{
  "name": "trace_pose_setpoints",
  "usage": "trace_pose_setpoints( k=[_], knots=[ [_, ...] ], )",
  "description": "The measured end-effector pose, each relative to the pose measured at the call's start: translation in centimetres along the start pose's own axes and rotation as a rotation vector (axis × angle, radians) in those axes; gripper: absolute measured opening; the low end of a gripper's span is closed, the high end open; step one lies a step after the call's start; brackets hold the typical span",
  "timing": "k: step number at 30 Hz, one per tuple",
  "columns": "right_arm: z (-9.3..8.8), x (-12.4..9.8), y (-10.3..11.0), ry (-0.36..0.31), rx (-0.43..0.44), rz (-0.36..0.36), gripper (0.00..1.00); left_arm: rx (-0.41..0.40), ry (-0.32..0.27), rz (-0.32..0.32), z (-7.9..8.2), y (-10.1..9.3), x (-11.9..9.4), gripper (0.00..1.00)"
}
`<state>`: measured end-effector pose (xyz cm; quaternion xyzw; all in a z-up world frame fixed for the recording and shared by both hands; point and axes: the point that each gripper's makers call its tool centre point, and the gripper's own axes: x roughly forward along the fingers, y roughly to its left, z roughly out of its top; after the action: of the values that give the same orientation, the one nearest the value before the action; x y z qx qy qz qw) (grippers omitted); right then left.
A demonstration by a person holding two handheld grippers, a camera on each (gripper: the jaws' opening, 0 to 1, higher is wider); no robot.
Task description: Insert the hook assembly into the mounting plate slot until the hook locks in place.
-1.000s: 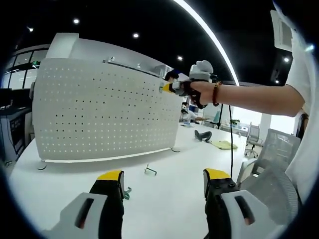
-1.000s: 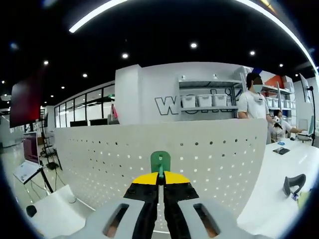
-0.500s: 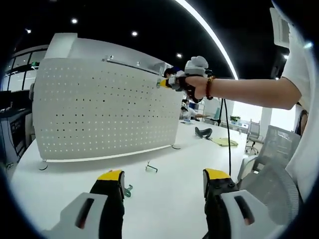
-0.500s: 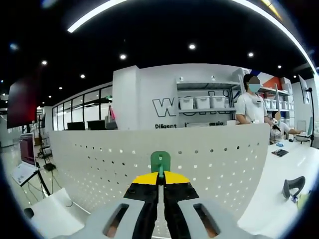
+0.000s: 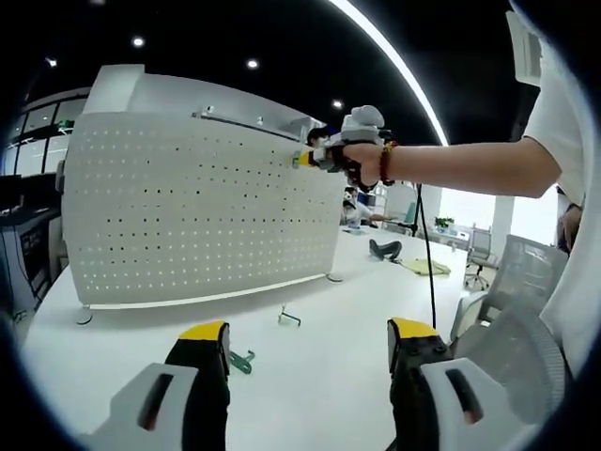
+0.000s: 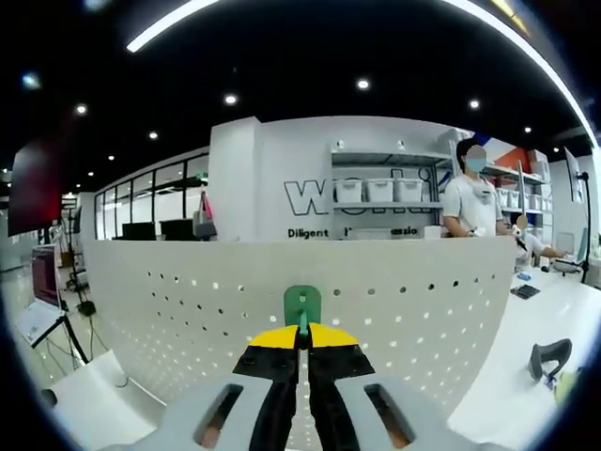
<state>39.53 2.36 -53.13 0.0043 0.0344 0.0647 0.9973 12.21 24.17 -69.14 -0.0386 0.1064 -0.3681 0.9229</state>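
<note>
Right tool (image 6: 301, 331) clenched on a green hook (image 6: 302, 304), jaws pressed together with the hook's tab standing up between the yellow tips. Hook held high against the upper part of the white pegboard (image 6: 376, 301), just under its top edge; cannot tell whether touching or seated in a hole. Same right tool (image 5: 315, 160) seen in the left gripper view at the pegboard's (image 5: 197, 211) upper right corner, gripped by a hand (image 5: 362, 162) with a bead bracelet on the wrist.

Left tool (image 5: 310, 346) released, jaws wide apart, low over the white surface (image 5: 310, 310), grasping nothing. Second green hook (image 5: 242, 360) lying on the surface just beside the left jaw tip. Small wire hook (image 5: 289, 318) lying nearer the pegboard's foot. Black object (image 5: 383, 250) and yellow cloth (image 5: 424, 268) farther off on the surface. Person in white (image 6: 474, 202) standing behind the pegboard.
</note>
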Motion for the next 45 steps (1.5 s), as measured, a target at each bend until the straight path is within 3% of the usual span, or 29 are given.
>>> trace_pose_setpoints(
  k=[26,31,35,39,45],
  knots=[
    [-0.5,1.6,-0.1,0.018,0.030,-0.035,0.01,-0.018,0.008,0.003,-0.3,0.4,0.3,0.71],
    [-0.5,1.6,0.1,0.029,-0.010,-0.059,0.01,-0.019,0.008,0.003,-0.3,0.4,0.4,0.71],
    [-0.5,1.6,0.2,0.057,-0.130,-0.083,0.01,-0.019,0.010,0.003,-0.4,0.4,0.3,0.71],
    [-0.7,1.7,0.0,0.056,-0.078,-0.081,0.01,-0.020,0.007,0.005,-0.3,0.5,0.3,0.71],
    [-0.8,1.5,0.2,0.069,-0.109,-0.066,0.02,-0.024,0.006,-0.006,-0.3,0.2,0.3,0.71]
  ],
)
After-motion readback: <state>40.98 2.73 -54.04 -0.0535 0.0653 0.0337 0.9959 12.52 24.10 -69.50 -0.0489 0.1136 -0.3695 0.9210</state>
